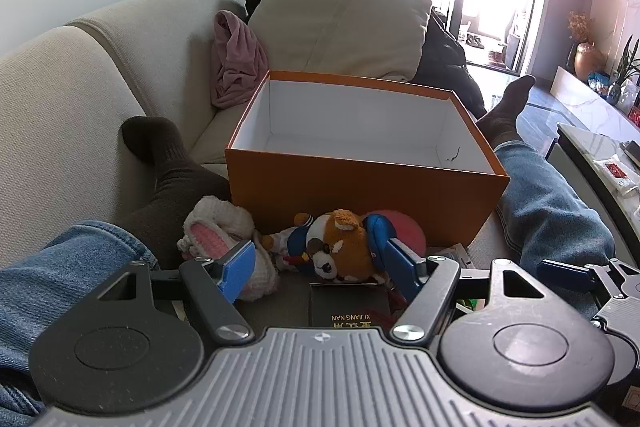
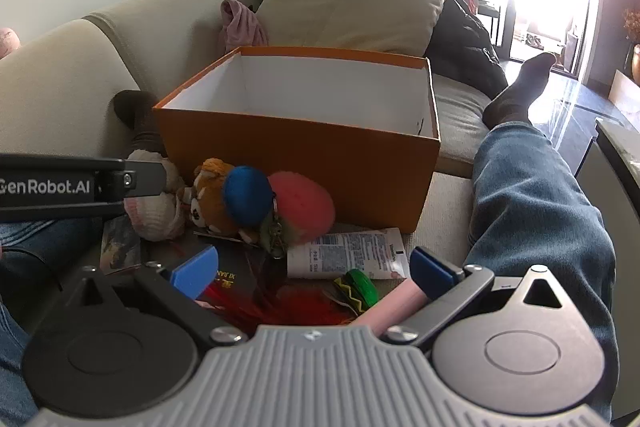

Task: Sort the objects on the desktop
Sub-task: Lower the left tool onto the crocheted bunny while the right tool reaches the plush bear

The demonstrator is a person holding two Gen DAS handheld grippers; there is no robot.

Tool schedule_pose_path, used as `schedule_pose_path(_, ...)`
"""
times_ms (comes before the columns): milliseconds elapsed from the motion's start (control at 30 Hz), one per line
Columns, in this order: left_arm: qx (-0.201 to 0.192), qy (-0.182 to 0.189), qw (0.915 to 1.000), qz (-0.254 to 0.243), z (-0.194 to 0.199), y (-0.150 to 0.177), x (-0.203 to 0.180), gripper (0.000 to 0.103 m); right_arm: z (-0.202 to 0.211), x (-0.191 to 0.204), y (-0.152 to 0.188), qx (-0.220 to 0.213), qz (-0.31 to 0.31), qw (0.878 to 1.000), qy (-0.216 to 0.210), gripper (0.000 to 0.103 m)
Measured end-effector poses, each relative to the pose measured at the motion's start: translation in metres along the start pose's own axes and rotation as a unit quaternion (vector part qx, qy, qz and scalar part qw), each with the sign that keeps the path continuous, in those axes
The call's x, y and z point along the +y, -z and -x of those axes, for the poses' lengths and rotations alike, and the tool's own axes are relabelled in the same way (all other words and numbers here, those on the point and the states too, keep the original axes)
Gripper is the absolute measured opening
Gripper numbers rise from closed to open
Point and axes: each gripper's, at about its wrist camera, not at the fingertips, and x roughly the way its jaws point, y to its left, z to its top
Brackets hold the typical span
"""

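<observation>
An open orange box (image 1: 360, 187) with a white empty inside stands on the sofa; it also shows in the right wrist view (image 2: 304, 155). In front of it lie a brown plush animal (image 1: 340, 243) with a blue part, a white and pink knitted toy (image 1: 224, 227) and a pink ball (image 1: 404, 227). My left gripper (image 1: 324, 267) is open, its blue pads on either side of the plush animal (image 2: 216, 199). My right gripper (image 2: 314, 273) is open over a white tube (image 2: 348, 255), a green item (image 2: 360, 287), a pink stick (image 2: 396, 303) and red strands (image 2: 296, 307).
A dark booklet (image 1: 348, 307) lies under the left gripper. The person's jeans-clad legs (image 2: 536, 211) and dark socks (image 1: 172, 163) flank the pile. A cream cushion (image 1: 344, 19) and pink cloth (image 1: 236, 63) lie behind the box. A low table (image 1: 608, 155) stands at right.
</observation>
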Motion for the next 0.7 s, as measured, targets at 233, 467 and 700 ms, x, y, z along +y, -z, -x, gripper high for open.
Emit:
schedule_pose_path(233, 0.004, 0.005, 1.0000, -0.004, -0.0029, 0.0015, -0.0017, 0.084, -0.0024, -0.0016, 0.0012, 0.007, -0.005, 1.000, 0.004, 0.102)
schedule_pose_path(467, 0.008, 0.007, 0.9999, -0.004, -0.0031, 0.0014, -0.0008, 0.084, -0.0046, -0.0034, 0.0023, 0.019, -0.010, 1.000, 0.002, 0.102)
schedule_pose_path(700, 0.015, 0.013, 0.9998, 0.001, -0.0049, 0.0003, 0.0038, 0.076, -0.0082, -0.0101, 0.0022, 0.039, -0.034, 0.998, -0.020, 0.100)
